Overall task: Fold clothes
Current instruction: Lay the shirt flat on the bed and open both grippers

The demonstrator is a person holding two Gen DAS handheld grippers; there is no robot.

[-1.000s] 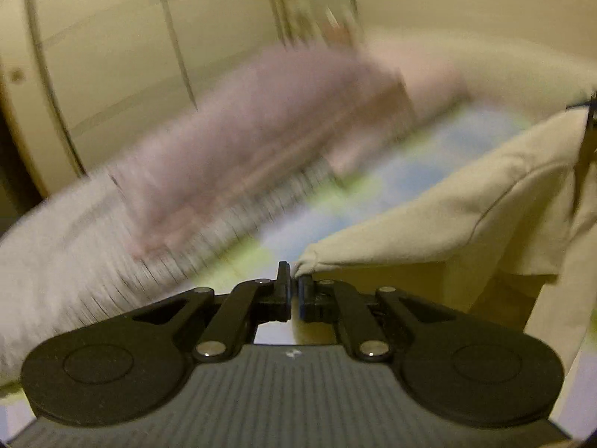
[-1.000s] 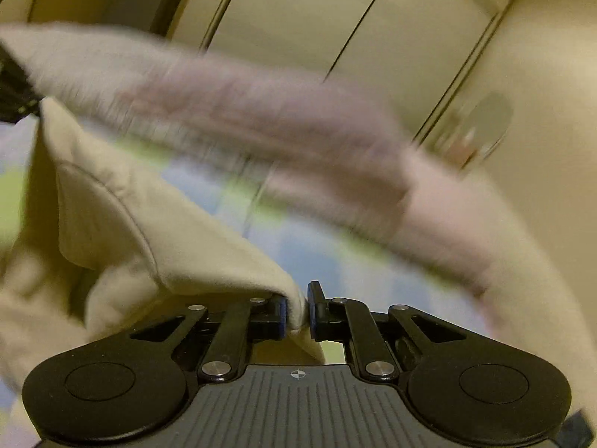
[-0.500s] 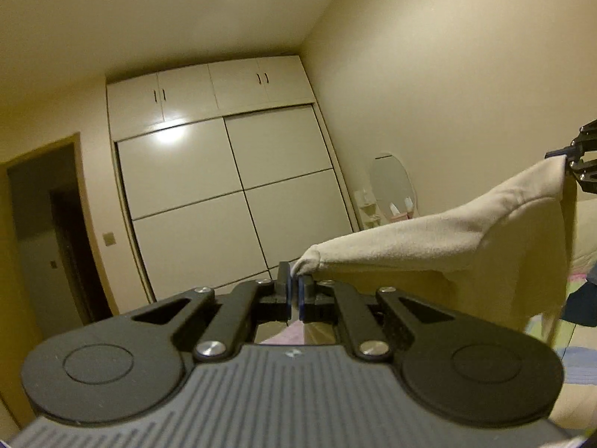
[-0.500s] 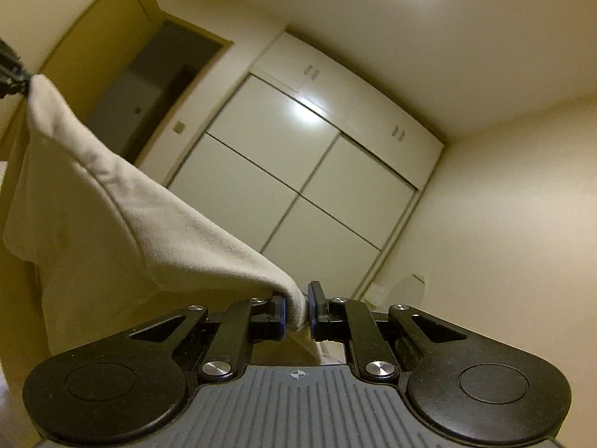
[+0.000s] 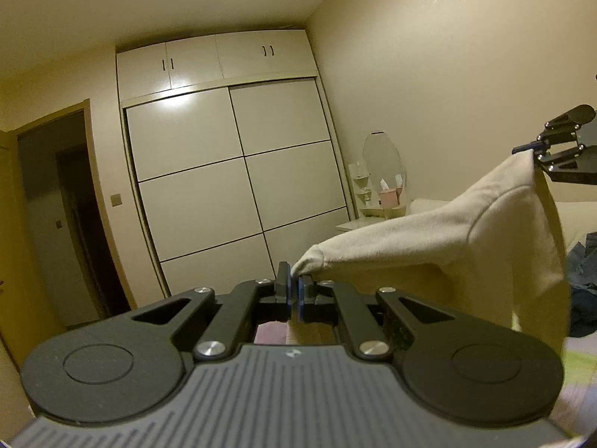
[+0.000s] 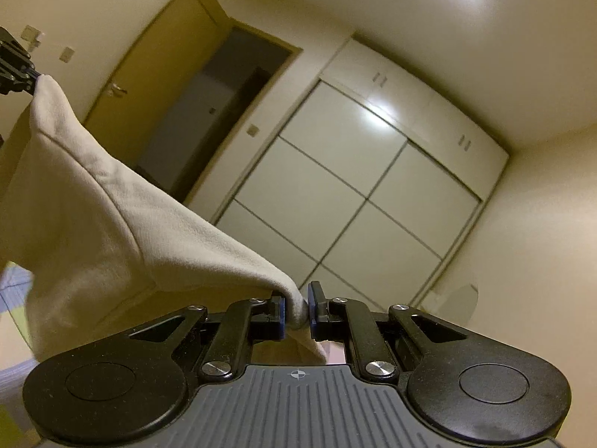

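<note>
From your left wrist camera, your left claw (image 5: 293,291) pinches one corner of the cream garment (image 5: 485,231), lifted before the white wardrobe (image 5: 231,179); your right claw (image 5: 530,148) clamps the far corner. From your right wrist camera, the right claw (image 6: 297,308) grips the garment (image 6: 93,224), which sags between both claws toward the left claw (image 6: 31,82).

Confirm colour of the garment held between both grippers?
Plain cream/off-white garment, no pattern; clearest in the left wrist view.
</note>
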